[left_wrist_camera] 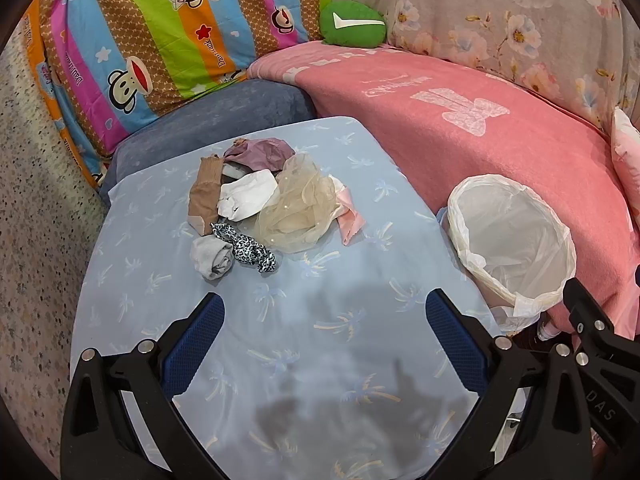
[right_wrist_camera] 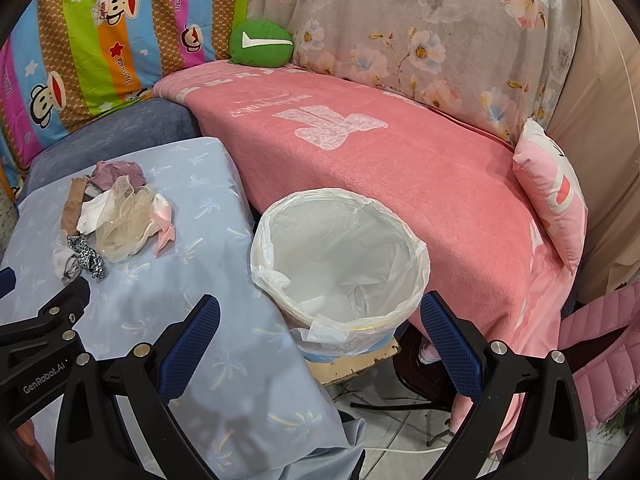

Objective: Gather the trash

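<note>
While both grippers hang wide open and empty, the scrap pile (left_wrist_camera: 260, 196) is found at twelve o'clock of the left gripper (left_wrist_camera: 324, 316), nearer than the right gripper (right_wrist_camera: 320, 320), which faces the lined bin (right_wrist_camera: 340, 256).

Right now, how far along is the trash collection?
Nothing looks done: the lined bin appears empty. Nothing is in hand either; the left hand-held gripper and the right hand-held gripper are both open and hold nothing. All of it is left: the pile of scraps sits on the blue cloth, including the leopard-print piece and the sheer beige mesh.
</note>
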The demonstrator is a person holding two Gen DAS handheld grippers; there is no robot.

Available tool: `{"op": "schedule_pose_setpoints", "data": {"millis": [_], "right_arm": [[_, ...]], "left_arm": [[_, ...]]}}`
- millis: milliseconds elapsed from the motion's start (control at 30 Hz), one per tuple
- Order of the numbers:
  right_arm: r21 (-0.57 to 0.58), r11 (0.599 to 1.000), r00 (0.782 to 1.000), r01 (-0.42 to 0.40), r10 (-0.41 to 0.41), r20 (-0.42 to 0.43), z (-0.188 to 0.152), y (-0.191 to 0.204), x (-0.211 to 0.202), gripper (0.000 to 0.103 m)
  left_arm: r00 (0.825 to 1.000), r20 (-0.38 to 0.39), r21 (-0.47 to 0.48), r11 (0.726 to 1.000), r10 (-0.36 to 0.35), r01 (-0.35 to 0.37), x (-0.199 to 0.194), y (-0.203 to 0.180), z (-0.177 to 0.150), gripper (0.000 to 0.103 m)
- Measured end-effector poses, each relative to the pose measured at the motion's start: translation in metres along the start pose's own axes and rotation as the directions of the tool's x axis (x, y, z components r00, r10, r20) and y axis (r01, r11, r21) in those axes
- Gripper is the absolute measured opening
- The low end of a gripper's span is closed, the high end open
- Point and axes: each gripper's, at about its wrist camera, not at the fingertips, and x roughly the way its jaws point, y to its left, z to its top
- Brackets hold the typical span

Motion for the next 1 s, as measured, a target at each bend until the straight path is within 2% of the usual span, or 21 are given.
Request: {"op": "schedule_pose_setpoints", "data": {"millis": [1000], "right_arm": [[0.006, 1.000, 1.000, 0.012, -0.012, -0.008, -0.0010, 0.0021, 0.0000, 0.097]], "left_arm": [[1.000, 0.021, -0.008, 1.000, -0.011, 0.011, -0.0038, 0.0011, 0.0020, 0.096]]}}
